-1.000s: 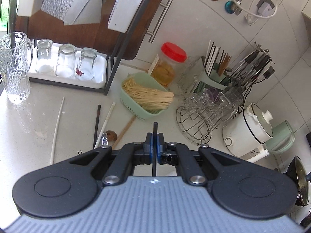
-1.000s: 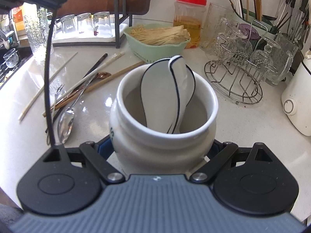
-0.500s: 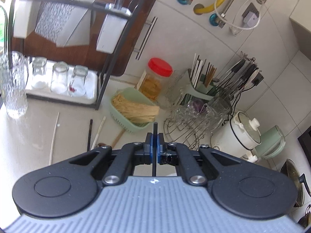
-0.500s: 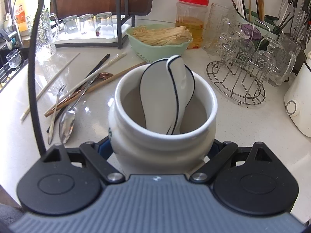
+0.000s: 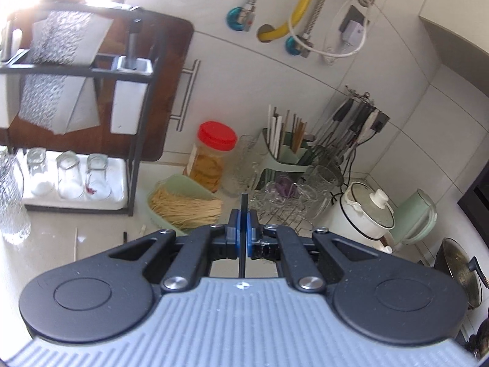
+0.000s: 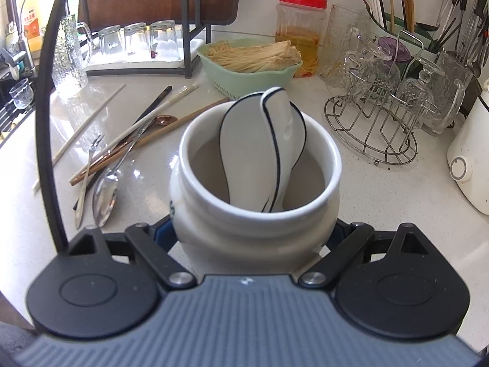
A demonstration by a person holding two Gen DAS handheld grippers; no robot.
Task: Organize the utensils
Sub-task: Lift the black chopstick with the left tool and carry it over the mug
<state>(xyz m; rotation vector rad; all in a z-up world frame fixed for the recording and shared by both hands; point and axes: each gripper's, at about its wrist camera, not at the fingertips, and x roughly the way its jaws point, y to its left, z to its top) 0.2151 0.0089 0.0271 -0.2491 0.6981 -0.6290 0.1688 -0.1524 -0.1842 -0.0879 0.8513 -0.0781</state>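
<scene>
A pale speckled bench (image 6: 382,189) runs along a white tiled wall (image 5: 305,85) hung with pipes. The left claw (image 5: 243,232) is pinched shut on a thin black chopstick (image 5: 243,211), held above the bench. The right claw (image 6: 253,232) grips a white ceramic jar (image 6: 214,229) holding white soup spoons (image 6: 253,153). Loose chopsticks (image 6: 88,125), a fork (image 6: 85,177) and a metal spoon (image 6: 105,192) lie left of the jar.

Nothing here reads clearly — the orange package (image 6: 32,27) left of the glass pitcher (image 6: 68,56) carries print too small to make out, and the white jar (image 6: 256,202) shows only a dark mark's edge.
</scene>
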